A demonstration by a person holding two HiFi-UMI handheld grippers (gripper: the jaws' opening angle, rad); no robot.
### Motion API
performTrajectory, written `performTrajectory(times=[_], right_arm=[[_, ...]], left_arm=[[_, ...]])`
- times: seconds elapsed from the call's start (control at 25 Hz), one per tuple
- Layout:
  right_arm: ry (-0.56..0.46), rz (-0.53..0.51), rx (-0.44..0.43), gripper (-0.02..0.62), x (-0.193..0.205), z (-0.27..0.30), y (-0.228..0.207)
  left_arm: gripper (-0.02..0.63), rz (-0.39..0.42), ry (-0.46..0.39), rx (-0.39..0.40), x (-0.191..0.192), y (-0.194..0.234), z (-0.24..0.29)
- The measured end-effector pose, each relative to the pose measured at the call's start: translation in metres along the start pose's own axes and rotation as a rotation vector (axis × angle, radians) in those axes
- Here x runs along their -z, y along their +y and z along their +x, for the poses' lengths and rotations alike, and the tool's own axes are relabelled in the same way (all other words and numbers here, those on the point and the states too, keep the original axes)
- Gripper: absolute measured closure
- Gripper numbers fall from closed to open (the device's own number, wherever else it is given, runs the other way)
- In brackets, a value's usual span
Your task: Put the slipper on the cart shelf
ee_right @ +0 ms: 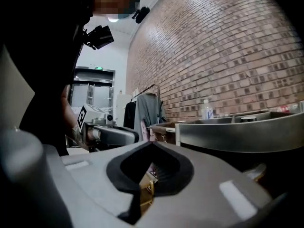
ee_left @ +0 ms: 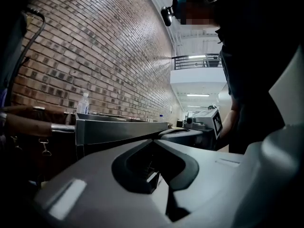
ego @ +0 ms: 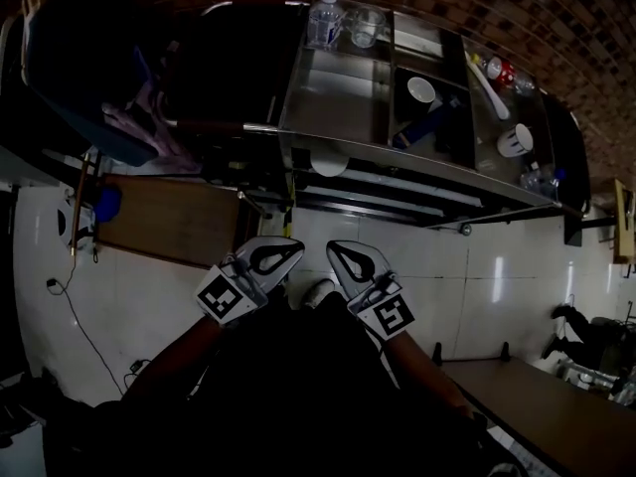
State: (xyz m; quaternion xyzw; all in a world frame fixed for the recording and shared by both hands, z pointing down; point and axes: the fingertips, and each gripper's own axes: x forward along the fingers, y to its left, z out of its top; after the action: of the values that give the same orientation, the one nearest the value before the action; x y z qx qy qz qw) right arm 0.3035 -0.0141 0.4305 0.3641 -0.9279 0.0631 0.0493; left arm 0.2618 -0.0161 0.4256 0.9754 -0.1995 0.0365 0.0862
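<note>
The steel cart (ego: 397, 157) stands ahead of me on the tiled floor. A long blue thing (ego: 422, 127) lies in one of its trays beside a white cup (ego: 421, 89); I cannot tell whether it is the slipper. My left gripper (ego: 295, 249) and right gripper (ego: 333, 248) hang side by side before the cart, both shut with nothing between the jaws. The left gripper view shows its closed tips (ee_left: 152, 141) and the cart's rim (ee_left: 118, 129). The right gripper view shows its closed tips (ee_right: 152, 144) and the cart (ee_right: 237, 132). A white shoe-like thing (ego: 320, 291) shows on the floor between the grippers.
A water bottle (ego: 324, 18) and a glass (ego: 364, 26) stand at the cart's far end, another white cup (ego: 515, 139) at its right. A brown board (ego: 174, 217) lies to the left and a bench (ego: 556, 405) at lower right. Clothes (ee_right: 147, 108) hang by the brick wall.
</note>
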Motion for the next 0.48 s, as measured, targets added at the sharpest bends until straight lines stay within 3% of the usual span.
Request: performTrajectory(times=[0.24,0.48], right_arm=[[0.008,-0.023,-0.089,0.595,0.005,-0.009,0.035],[0.007,0.038,-0.148,0.595,0.013,-0.013,0.052]], left_arm=[[0.601,0.002,0.003,-0.056,0.006,-0.017,-0.013],[0.601,-0.002,0.017,-0.110,0.014,-0.032,-0.020]])
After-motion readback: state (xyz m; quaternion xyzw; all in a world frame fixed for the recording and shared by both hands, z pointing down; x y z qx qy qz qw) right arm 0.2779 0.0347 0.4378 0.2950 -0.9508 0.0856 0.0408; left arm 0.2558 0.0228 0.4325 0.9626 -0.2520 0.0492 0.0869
